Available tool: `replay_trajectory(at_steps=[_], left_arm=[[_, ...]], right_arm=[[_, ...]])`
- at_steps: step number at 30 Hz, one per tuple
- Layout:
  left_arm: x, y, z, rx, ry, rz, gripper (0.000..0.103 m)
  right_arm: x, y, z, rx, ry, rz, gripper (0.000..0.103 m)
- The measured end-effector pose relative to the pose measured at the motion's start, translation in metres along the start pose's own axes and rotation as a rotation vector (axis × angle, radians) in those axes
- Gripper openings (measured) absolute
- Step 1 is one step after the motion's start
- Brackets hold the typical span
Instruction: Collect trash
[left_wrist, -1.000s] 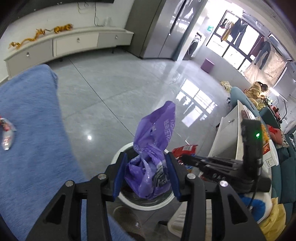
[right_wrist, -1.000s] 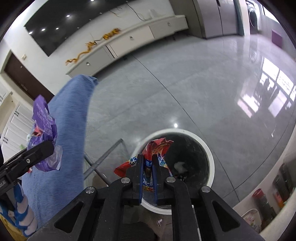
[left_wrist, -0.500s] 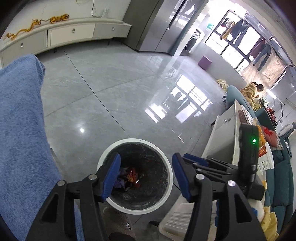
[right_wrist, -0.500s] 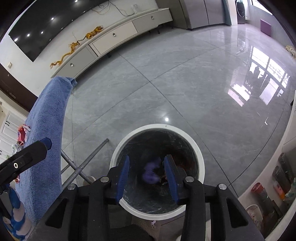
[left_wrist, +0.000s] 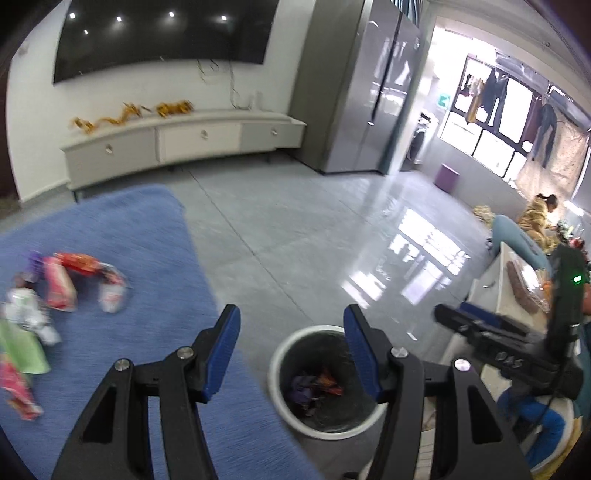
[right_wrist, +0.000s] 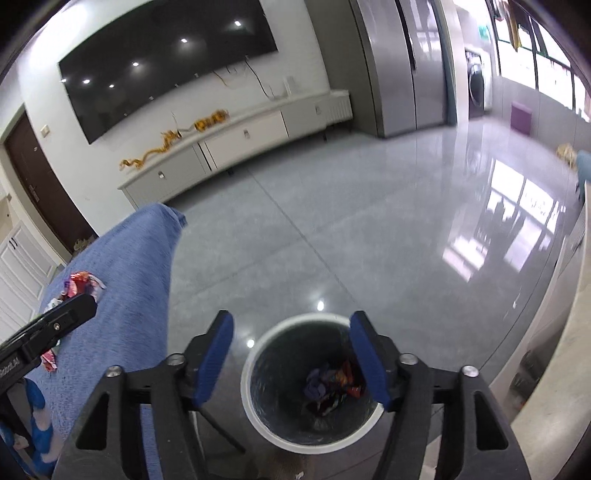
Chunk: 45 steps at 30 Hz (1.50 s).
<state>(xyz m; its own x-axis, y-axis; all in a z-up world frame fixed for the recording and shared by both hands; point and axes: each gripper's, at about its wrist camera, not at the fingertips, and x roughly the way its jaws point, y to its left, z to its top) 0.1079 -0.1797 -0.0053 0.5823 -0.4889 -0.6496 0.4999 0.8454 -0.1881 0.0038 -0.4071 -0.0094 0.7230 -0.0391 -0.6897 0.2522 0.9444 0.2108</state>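
Note:
A white-rimmed round trash bin (left_wrist: 277, 373) stands on the grey floor; it also shows in the right wrist view (right_wrist: 246, 384). Purple and red wrappers (left_wrist: 312, 386) lie at its bottom, seen too in the right wrist view (right_wrist: 332, 382). My left gripper (left_wrist: 291, 341) is open and empty above the bin's left rim. My right gripper (right_wrist: 291, 350) is open and empty above the bin. Several wrappers (left_wrist: 70, 280) lie on the blue cloth-covered table (left_wrist: 147, 258), left of the left gripper. Some of them show in the right wrist view (right_wrist: 83, 284).
The blue table (right_wrist: 129, 280) borders the bin on the left, with a metal leg (right_wrist: 221, 432) beside it. A white counter (left_wrist: 506, 280) stands to the right. A low white cabinet (left_wrist: 177, 140) lines the far wall. A person (left_wrist: 535, 218) sits far right.
One second ago each gripper held a wrapper over the bin; both opened and the wrappers fell in. Both grippers have since risen and tilted up, the left swinging toward the table.

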Motion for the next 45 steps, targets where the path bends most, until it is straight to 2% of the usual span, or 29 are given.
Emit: replay_trajectory(at_steps=[5, 7, 10, 12, 18, 26, 33, 37, 45], left_arm=[[-0.050, 0.032, -0.001, -0.012, -0.073, 0.099, 0.056], [-0.069, 0.045, -0.004, -0.030, -0.101, 0.129, 0.056], [-0.099, 0.065, -0.009, -0.049, -0.154, 0.215, 0.056], [-0.115, 0.075, -0.011, -0.070, -0.179, 0.261, 0.056], [-0.163, 0.100, -0.026, -0.117, -0.265, 0.404, 0.056], [-0.211, 0.125, -0.045, -0.180, -0.298, 0.440, 0.056], [-0.250, 0.118, -0.063, -0.180, -0.365, 0.493, 0.057], [-0.270, 0.114, -0.070, -0.178, -0.401, 0.521, 0.072], [-0.301, 0.110, -0.078, -0.181, -0.464, 0.553, 0.074]], right_arm=[[-0.036, 0.038, 0.004, -0.064, -0.089, 0.028, 0.081], [-0.046, 0.051, 0.005, -0.081, -0.119, 0.036, 0.090], [-0.065, 0.072, 0.005, -0.110, -0.168, 0.056, 0.100], [-0.076, 0.084, 0.005, -0.122, -0.196, 0.071, 0.103], [-0.104, 0.121, 0.003, -0.169, -0.277, 0.131, 0.103], [-0.138, 0.163, -0.006, -0.238, -0.354, 0.188, 0.103], [-0.157, 0.184, -0.020, -0.281, -0.397, 0.214, 0.103], [-0.165, 0.194, -0.029, -0.303, -0.411, 0.222, 0.103], [-0.180, 0.202, -0.038, -0.318, -0.441, 0.240, 0.103]])
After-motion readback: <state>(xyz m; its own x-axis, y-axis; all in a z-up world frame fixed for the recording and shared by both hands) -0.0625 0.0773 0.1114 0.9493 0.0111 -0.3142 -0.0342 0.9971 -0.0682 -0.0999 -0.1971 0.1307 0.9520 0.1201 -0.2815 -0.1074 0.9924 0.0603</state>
